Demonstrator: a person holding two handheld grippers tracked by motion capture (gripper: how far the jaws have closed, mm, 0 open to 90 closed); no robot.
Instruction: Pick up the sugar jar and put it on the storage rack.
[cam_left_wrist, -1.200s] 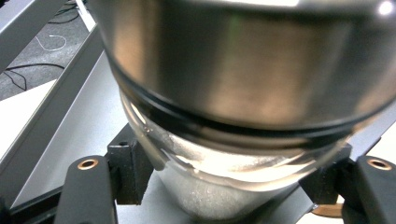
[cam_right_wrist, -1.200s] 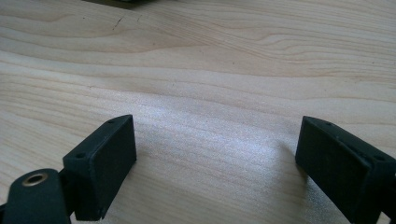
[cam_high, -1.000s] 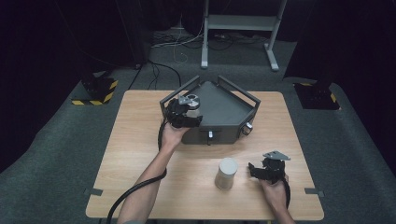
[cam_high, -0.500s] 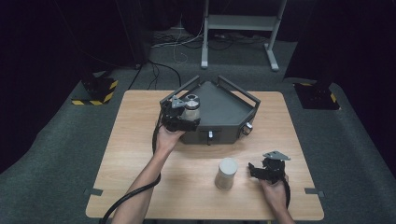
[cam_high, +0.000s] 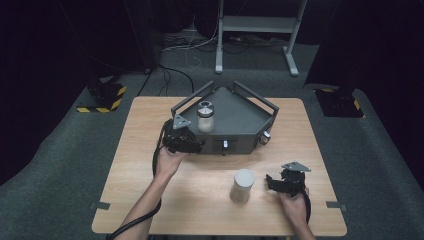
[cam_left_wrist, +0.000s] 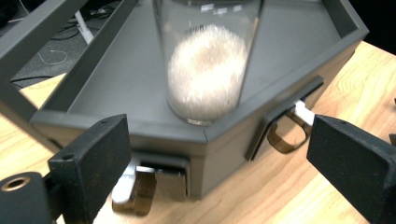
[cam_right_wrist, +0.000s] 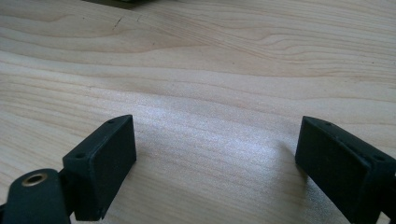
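Jar (cam_high: 205, 116) with a metal lid stands upright on the dark grey tray (cam_high: 240, 120) at the far middle of the wooden table (cam_high: 140, 145); in the left gripper view its clear wall (cam_left_wrist: 208, 60) shows a pale fuzzy ball inside, perhaps cotton. The left gripper (cam_high: 186, 145) sits just in front of the tray's near-left corner, jaws spread wide and empty, the jar beyond them and apart. The right gripper (cam_high: 280, 183) rests low over bare wood at the near right, jaws also apart, holding nothing. A white cylinder (cam_high: 243, 185) stands just left of it.
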